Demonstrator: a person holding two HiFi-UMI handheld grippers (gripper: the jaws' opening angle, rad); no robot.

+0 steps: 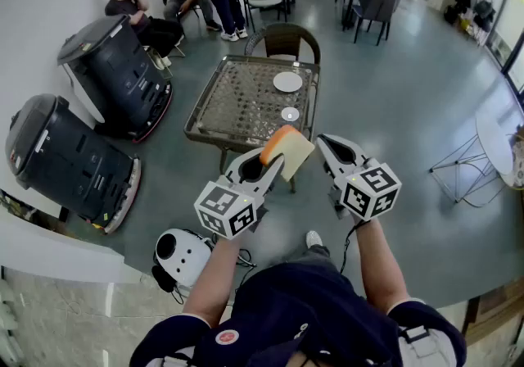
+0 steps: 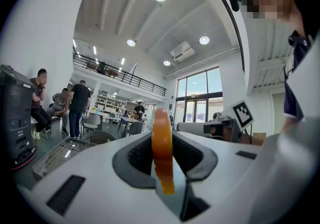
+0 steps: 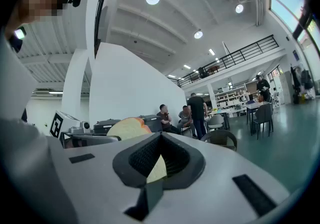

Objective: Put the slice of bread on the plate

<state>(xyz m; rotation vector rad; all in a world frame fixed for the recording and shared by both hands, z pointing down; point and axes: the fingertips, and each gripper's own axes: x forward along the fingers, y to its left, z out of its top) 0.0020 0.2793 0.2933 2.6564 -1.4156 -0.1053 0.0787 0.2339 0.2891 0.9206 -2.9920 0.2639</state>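
Observation:
The slice of bread (image 1: 288, 152), pale with an orange crust, hangs in the air between my two grippers, well short of the table. My left gripper (image 1: 266, 162) is shut on it. In the left gripper view the slice (image 2: 162, 140) stands edge-on between the jaws. My right gripper (image 1: 322, 142) is level beside it, and a pale corner of the slice (image 3: 156, 169) sits in its narrow jaw gap. The rest of the slice (image 3: 128, 127) shows to the left. The white plate (image 1: 287, 81) lies on the far side of the glass-topped table (image 1: 237, 103).
A small white disc (image 1: 290, 114) lies on the table nearer me than the plate. A wicker chair (image 1: 283, 39) stands behind the table. Two black machines (image 1: 115, 79) stand at the left, people sit and stand beyond, and a white wire chair (image 1: 483, 152) is at the right.

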